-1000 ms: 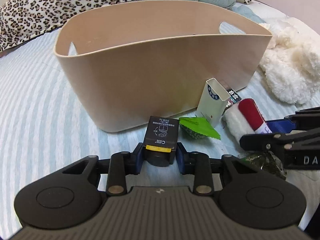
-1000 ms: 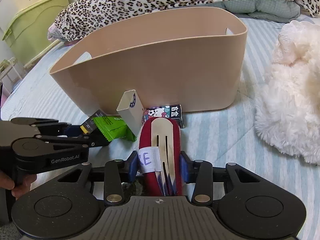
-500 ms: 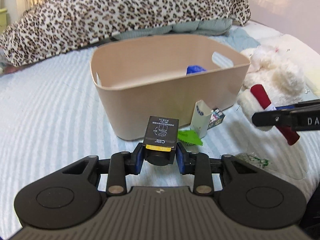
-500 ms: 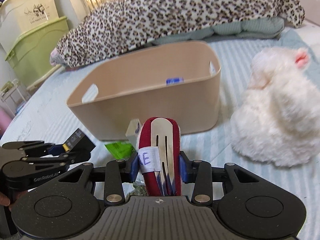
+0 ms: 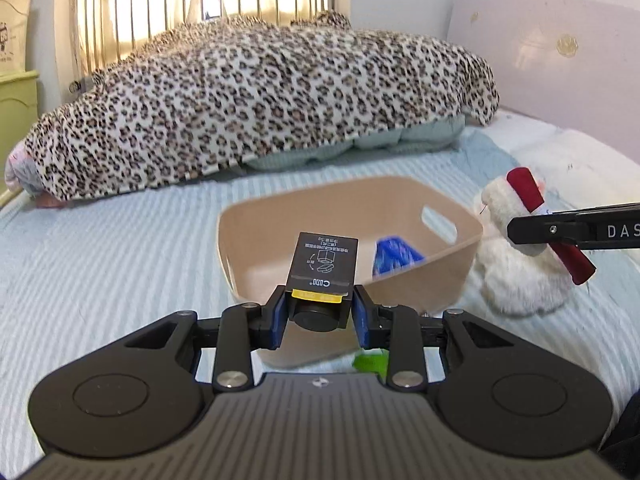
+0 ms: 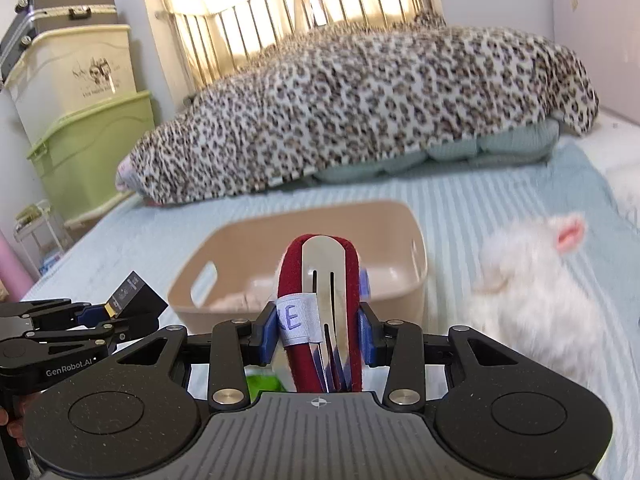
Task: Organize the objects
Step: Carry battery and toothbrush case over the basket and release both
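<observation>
My left gripper [image 5: 319,312] is shut on a small black box [image 5: 323,260] with a yellow strip, held in the air above the near rim of the beige basket [image 5: 456,264]. My right gripper [image 6: 319,330] is shut on a red plush hair clip [image 6: 320,292] with a metal tongue and a white label, held above the basket [image 6: 416,280] too. The clip also shows at the right of the left wrist view [image 5: 548,224]. A blue packet [image 5: 394,256] lies inside the basket.
A white plush toy [image 6: 536,304] lies right of the basket. A green packet [image 5: 370,360] lies on the striped sheet in front of the basket. A leopard blanket [image 5: 260,112] covers the bed's far end. Green and cream storage bins [image 6: 92,136] stand at the left.
Both grippers have risen well above the bed with their objects, from beside the basket's front wall to over its rim. The basket's inside now shows.
</observation>
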The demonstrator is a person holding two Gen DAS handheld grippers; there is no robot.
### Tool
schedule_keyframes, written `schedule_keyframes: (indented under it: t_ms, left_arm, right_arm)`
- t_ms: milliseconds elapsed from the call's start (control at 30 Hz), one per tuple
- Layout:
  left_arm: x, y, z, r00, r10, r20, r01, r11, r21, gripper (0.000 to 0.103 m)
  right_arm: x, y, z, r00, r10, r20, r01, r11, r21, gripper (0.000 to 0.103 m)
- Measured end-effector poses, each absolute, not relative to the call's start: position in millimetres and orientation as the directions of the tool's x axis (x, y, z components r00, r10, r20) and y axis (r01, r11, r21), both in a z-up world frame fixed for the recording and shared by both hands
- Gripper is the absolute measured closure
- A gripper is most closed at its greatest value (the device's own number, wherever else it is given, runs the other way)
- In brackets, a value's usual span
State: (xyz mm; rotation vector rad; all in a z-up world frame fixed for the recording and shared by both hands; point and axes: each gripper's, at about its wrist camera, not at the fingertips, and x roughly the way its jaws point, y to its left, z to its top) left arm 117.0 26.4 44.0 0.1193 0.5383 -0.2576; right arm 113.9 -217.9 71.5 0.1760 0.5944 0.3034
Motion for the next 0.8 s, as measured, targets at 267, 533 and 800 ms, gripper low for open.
schedule_keyframes:
  t_ms: [267, 533, 800]
  left_arm:
    - [148, 20, 58, 0.861, -0.174, -0.477, 0.221, 0.974, 0.044, 0.067]
    - [204, 7, 43, 0.842, -0.132, -0.524, 0.187, 0.981, 0.055, 0.067]
    - [254, -3, -3, 0.771, -0.062, -0.634, 0.122, 0.991, 0.052, 0.067]
  right_arm:
    - [145, -215, 96, 0.831, 0.319, -0.456, -0.241, 0.945, 0.222, 0.066]
    - [194, -207, 92, 0.833, 0.306, -0.460, -0.231, 0.949, 0.213, 0.066]
    - [236, -199, 61, 0.806, 0.279, -0.522, -0.196, 0.958, 0.209, 0.066]
